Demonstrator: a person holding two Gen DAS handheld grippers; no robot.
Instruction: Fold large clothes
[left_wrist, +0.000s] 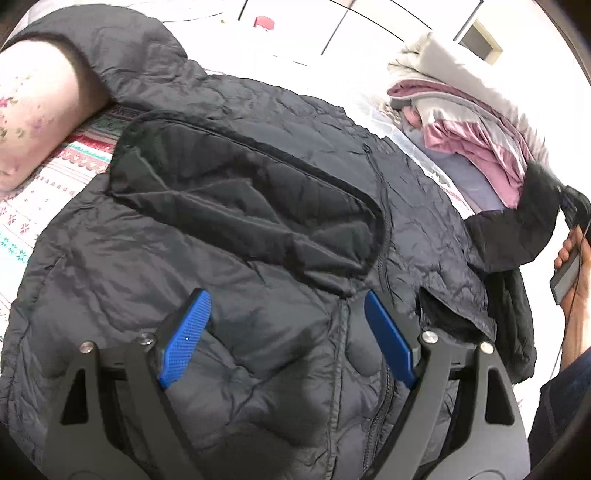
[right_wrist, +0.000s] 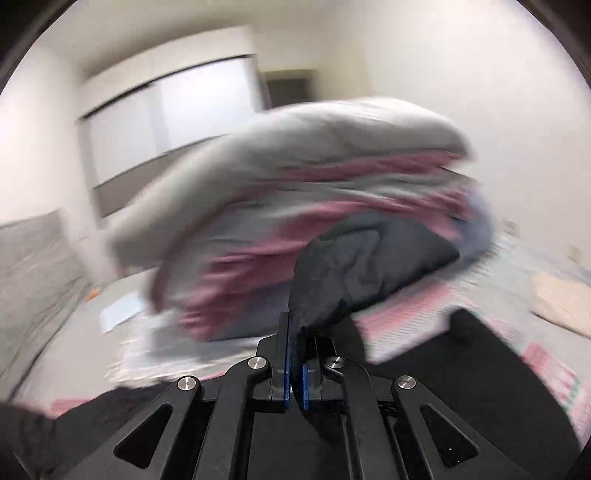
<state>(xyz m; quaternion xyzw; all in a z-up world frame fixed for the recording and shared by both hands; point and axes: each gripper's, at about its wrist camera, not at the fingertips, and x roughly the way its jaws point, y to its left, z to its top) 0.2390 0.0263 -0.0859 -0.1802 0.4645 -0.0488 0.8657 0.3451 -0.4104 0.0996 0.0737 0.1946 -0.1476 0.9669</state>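
Observation:
A large black quilted jacket (left_wrist: 229, 236) lies spread front up on the bed, its hood folded down over the chest. My left gripper (left_wrist: 288, 310) is open, its blue pads just above the jacket's zipper area. My right gripper (right_wrist: 295, 332) is shut on the jacket's black sleeve (right_wrist: 354, 266) and holds it lifted above the bed. In the left wrist view the right gripper (left_wrist: 570, 206) shows at the far right with the raised sleeve (left_wrist: 517, 229). The right wrist view is motion-blurred.
A pile of grey and pink bedding (left_wrist: 472, 122) sits at the bed's right, also in the right wrist view (right_wrist: 314, 184). A floral pillow (left_wrist: 33, 110) lies at the left. The patterned bedsheet (left_wrist: 44, 195) shows around the jacket.

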